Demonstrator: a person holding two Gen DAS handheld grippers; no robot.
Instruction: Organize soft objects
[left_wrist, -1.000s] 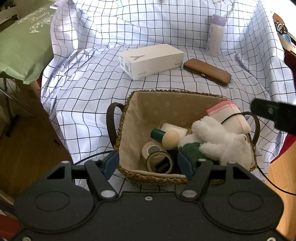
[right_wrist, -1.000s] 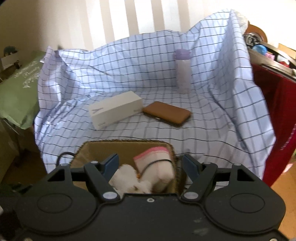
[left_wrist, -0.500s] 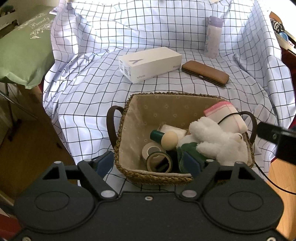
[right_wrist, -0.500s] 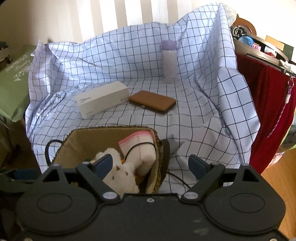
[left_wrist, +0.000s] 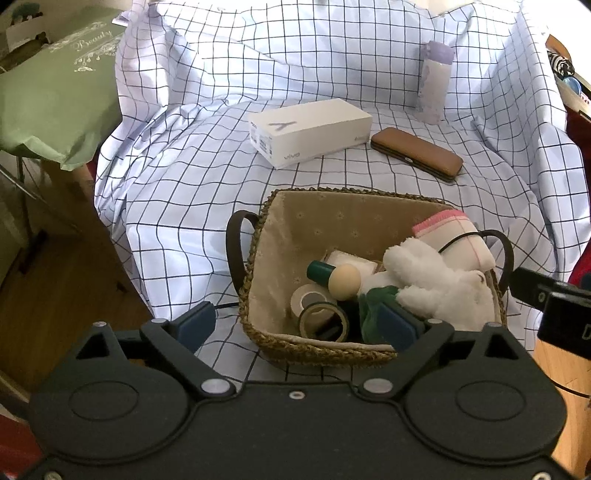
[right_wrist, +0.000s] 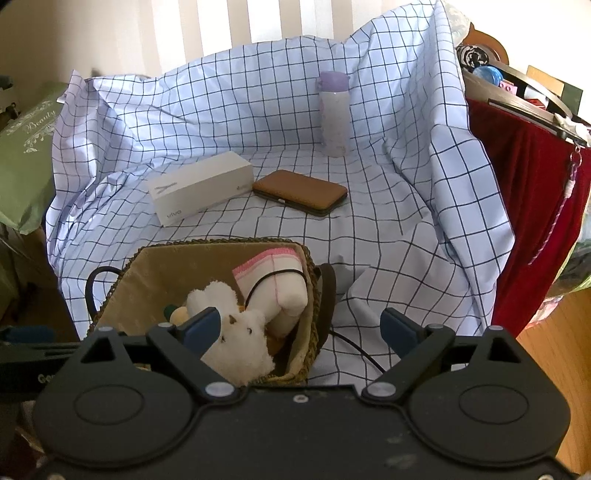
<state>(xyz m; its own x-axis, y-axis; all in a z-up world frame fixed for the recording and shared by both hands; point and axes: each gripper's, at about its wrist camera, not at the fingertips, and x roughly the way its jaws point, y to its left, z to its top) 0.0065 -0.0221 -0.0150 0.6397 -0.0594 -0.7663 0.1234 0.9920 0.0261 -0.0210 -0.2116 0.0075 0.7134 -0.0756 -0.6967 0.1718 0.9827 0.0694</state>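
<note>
Checked cloth (left_wrist: 192, 192) w/ basket (left_wrist: 258, 258), white box (left_wrist: 310, 129), brown case (left_wrist: 417, 155), bottle (left_wrist: 434, 81).

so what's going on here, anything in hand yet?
Nothing is held. A person has a gripper in each hand over a woven basket on a checked cloth. The left gripper and right gripper both have their jaws opening, with nothing pressed between the pads. In the basket lie a white plush toy, a pink-edged rolled cloth, tape rolls and small bottles. A white box, a brown case and a purple-capped bottle sit on the cloth behind it.
</note>
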